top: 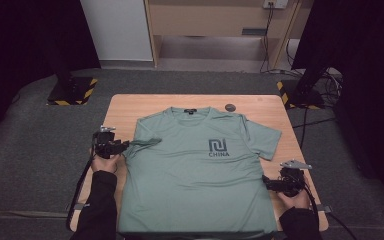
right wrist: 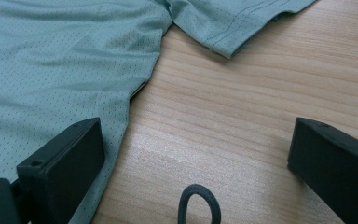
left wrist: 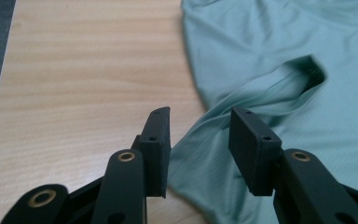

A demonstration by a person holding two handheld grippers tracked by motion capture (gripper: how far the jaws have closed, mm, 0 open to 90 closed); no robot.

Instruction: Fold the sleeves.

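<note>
High view: green shirt (top: 195,170) flat on wood bench (top: 122,107), front up, neck far from person, bottom hem hanging off near edge. Left claw (top: 126,145) at shirt's left sleeve (top: 145,142), sleeve pulled thin & folded in over chest, prob. start of a fold. Right claw (top: 266,181) low by shirt's right side, near hem, prob. waiting to grab that edge. Small dark round thing (top: 230,107) on bench past collar, can't tell what. Left gripper view: jaws apart w/ sleeve cloth (left wrist: 242,100) running up between them, not pinched; shows dark sleeve hole, too small to spot from above. Right gripper view: jaws wide apart, nothing between but bare wood; one jaw over shirt side edge (right wrist: 135,93), other over bench; cloth's tiny holes & other sleeve's hem (right wrist: 235,32) clear here, not from high up.
</note>
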